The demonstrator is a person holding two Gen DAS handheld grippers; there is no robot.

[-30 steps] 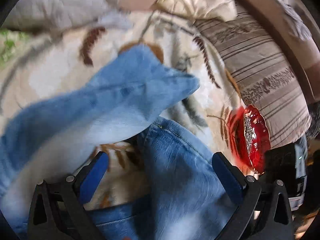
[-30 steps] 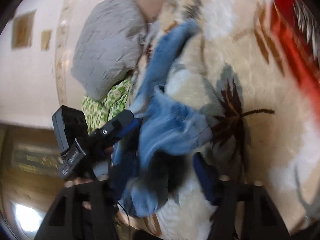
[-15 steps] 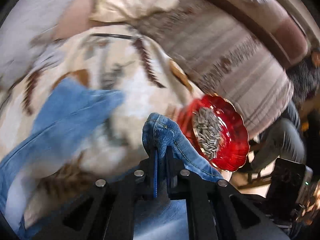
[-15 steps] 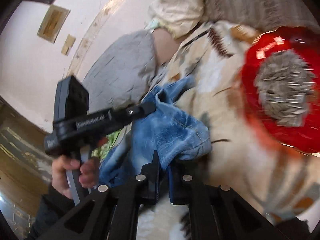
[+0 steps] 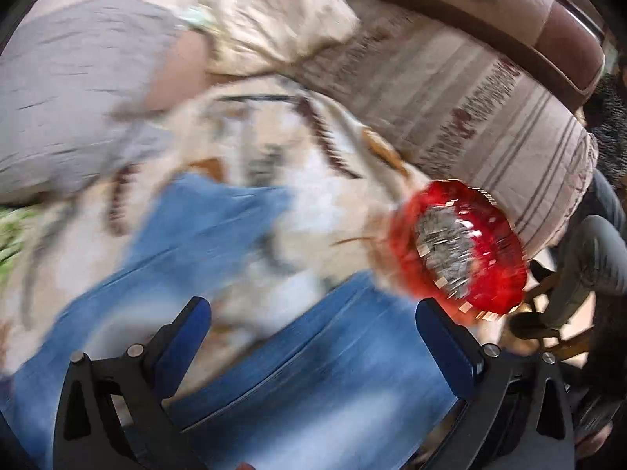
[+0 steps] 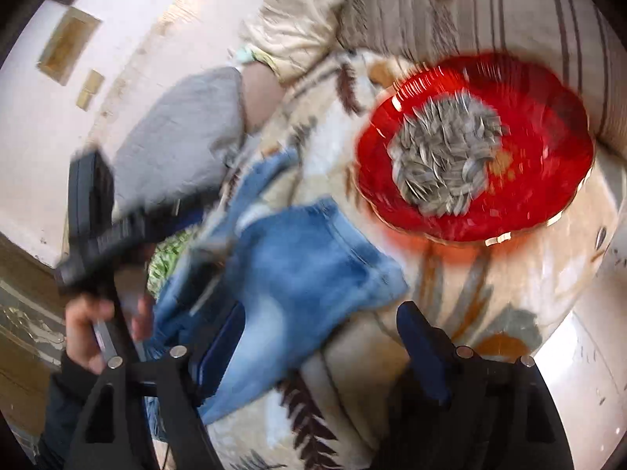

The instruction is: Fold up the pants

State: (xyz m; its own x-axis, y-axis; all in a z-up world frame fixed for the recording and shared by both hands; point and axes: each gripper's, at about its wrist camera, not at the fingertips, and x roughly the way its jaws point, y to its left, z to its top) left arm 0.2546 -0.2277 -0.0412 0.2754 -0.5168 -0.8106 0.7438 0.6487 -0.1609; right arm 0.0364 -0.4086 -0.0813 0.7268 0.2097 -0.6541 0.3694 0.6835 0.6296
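Blue denim pants lie spread on a cream patterned blanket, blurred by motion. My left gripper is open just above the denim, holding nothing. In the right wrist view the pants lie bunched on the blanket. My right gripper is open, its left finger beside the denim edge, holding nothing. The left gripper's handle shows at the left, held by a hand.
A red glass dish of sunflower seeds sits on the blanket right of the pants; it also shows in the right wrist view. A striped cushion, a grey pillow and a beige pillow lie behind.
Half a second ago both grippers were shut on folds of the denim. Both have opened and let the pants drop onto the blanket.
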